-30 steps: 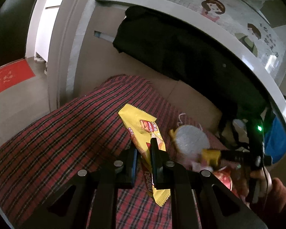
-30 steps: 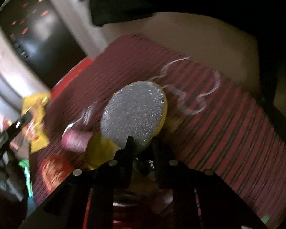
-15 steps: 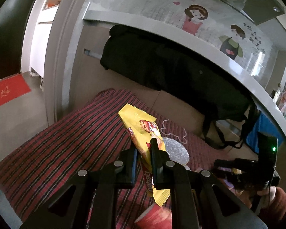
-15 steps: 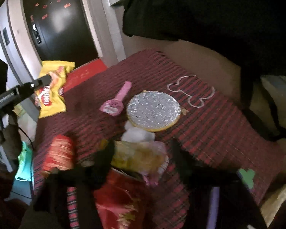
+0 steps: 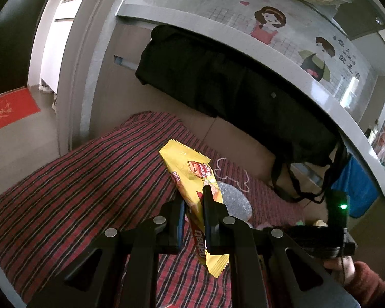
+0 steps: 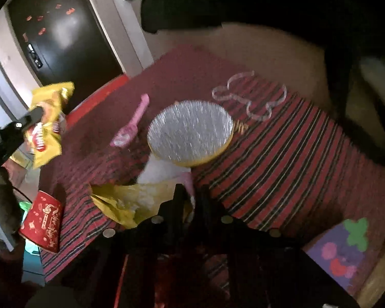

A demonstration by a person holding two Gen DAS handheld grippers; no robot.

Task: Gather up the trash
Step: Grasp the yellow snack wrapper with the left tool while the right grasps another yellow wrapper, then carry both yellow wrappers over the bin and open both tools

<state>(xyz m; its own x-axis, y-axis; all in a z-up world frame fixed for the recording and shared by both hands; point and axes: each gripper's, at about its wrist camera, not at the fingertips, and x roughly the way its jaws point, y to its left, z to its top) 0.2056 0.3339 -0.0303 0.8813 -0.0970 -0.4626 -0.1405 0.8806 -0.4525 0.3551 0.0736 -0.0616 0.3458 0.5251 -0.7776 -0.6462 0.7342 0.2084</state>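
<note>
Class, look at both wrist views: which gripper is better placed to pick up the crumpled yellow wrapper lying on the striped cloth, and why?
Right. The right gripper sits directly at the crumpled yellow wrapper on the striped cloth, while the left gripper is already clamped on a yellow snack packet, held up off the cloth.

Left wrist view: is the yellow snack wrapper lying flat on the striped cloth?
No, the yellow snack wrapper is pinched between the left tongs and stands raised above the striped cloth.
</note>
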